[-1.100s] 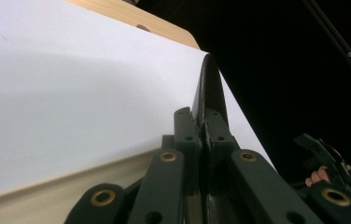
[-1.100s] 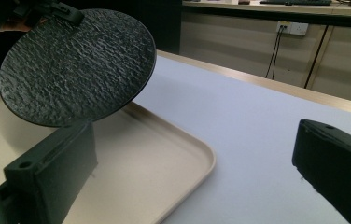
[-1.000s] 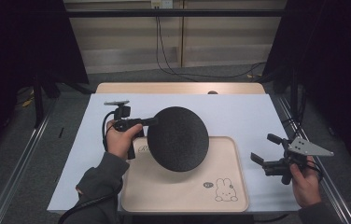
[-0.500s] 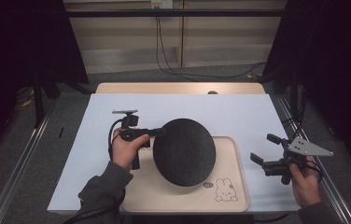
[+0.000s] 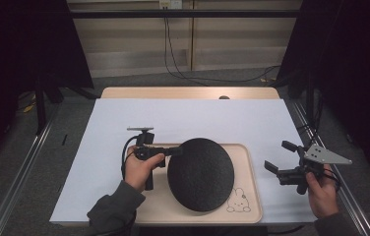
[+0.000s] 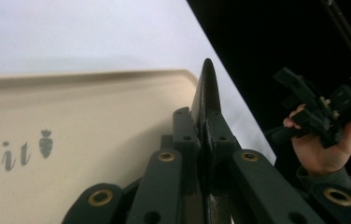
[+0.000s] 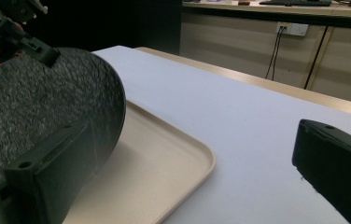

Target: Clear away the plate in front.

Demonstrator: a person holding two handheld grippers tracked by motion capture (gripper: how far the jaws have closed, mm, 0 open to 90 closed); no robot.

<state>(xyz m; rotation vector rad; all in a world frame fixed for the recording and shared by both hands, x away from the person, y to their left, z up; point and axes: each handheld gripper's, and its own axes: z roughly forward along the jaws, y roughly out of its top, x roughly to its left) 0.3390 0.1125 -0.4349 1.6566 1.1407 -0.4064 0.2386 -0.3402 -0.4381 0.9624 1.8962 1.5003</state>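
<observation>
Left gripper (image 5: 175,151): jaws pressed onto the rim of the round black rough-textured plate (image 5: 200,174), pinching it at its left edge; seen edge-on between the jaws in the left gripper view (image 6: 205,100).
Plate: held tilted over the beige plastic tray with a rabbit drawing (image 5: 249,167), its lower edge down near the tray's front; whether it touches the tray, I cannot tell.
Tray: lies on the white sheet (image 5: 193,118) covering the bench, at the near edge.
Right gripper (image 5: 277,157): jaws spread wide, holding nothing, just right of the tray above the sheet, well apart from the plate.
</observation>
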